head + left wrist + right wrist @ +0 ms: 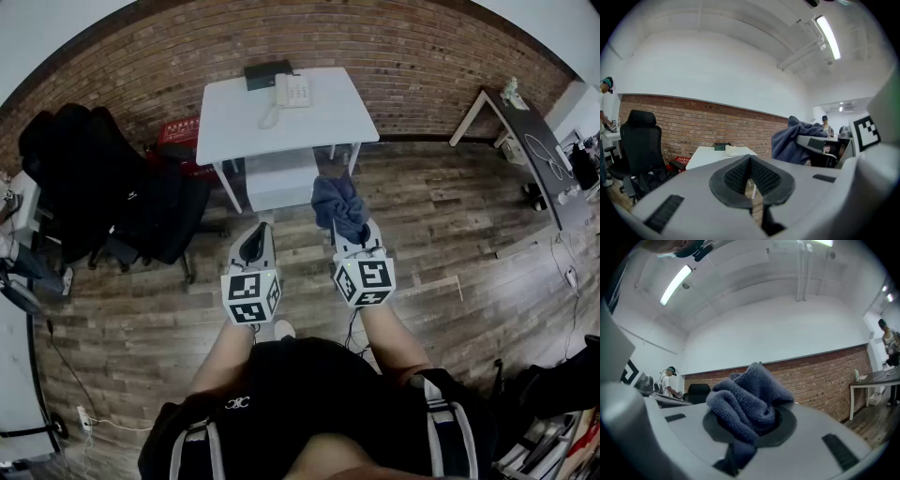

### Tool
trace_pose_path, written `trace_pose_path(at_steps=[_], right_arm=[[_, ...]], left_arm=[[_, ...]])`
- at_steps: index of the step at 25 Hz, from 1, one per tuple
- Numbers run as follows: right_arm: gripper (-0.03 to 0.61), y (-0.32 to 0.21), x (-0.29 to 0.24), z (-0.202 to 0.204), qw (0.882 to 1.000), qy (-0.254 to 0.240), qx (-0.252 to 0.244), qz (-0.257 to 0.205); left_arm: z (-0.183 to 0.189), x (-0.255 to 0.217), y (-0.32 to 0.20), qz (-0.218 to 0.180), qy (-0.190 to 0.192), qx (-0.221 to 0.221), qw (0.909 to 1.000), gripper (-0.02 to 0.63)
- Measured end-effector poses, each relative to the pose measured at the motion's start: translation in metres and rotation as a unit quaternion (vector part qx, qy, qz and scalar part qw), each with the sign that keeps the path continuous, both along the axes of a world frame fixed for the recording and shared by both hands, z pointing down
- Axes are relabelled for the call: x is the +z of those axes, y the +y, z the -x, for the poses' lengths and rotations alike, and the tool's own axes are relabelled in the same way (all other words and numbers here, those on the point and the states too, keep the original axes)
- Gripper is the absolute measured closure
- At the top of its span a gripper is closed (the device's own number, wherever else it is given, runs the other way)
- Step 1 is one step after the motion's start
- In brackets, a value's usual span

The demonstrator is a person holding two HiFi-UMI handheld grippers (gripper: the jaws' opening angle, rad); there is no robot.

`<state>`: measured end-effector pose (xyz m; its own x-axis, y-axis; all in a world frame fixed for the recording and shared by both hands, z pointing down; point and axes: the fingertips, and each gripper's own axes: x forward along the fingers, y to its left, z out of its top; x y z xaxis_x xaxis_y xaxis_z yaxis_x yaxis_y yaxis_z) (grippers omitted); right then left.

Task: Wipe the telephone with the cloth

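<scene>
A white telephone (pixel 292 90) sits at the far edge of a small white table (pixel 281 122) by the brick wall; it shows small in the left gripper view as the telephone (pixel 732 150). My right gripper (pixel 349 236) is shut on a bunched blue-grey cloth (pixel 339 206), held in the air short of the table. The cloth (pixel 749 401) fills the jaws in the right gripper view and hides the table. My left gripper (pixel 253 246) is beside it, shut with nothing in it. Both hang over the floor, apart from the table.
A dark box (pixel 267 73) lies next to the telephone. Black office chairs (pixel 103 178) and a red crate (pixel 178 139) stand left of the table. A dark desk (pixel 539 155) runs along the right. A person (pixel 669 380) stands far off by another desk.
</scene>
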<state>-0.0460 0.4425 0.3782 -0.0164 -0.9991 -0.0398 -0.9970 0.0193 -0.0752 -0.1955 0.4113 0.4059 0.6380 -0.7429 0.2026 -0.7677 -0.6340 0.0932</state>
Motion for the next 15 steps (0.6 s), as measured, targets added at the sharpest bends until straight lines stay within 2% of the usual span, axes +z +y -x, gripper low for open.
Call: trace_pose_path(at_steps=[9,15], right_arm=[[0.534,-0.026,0.008,0.019,1.000,-0.001,-0.004,0.011],[0.528,-0.047,0.009,0.020,1.000,-0.005,0.011,0.011]], left_arm=[[0.017,0.001,-0.030,0.002,0.011,0.000,0.9999,0.621],[0.020,0.001,-0.054,0.001,0.019,0.006,0.9998,0.621]])
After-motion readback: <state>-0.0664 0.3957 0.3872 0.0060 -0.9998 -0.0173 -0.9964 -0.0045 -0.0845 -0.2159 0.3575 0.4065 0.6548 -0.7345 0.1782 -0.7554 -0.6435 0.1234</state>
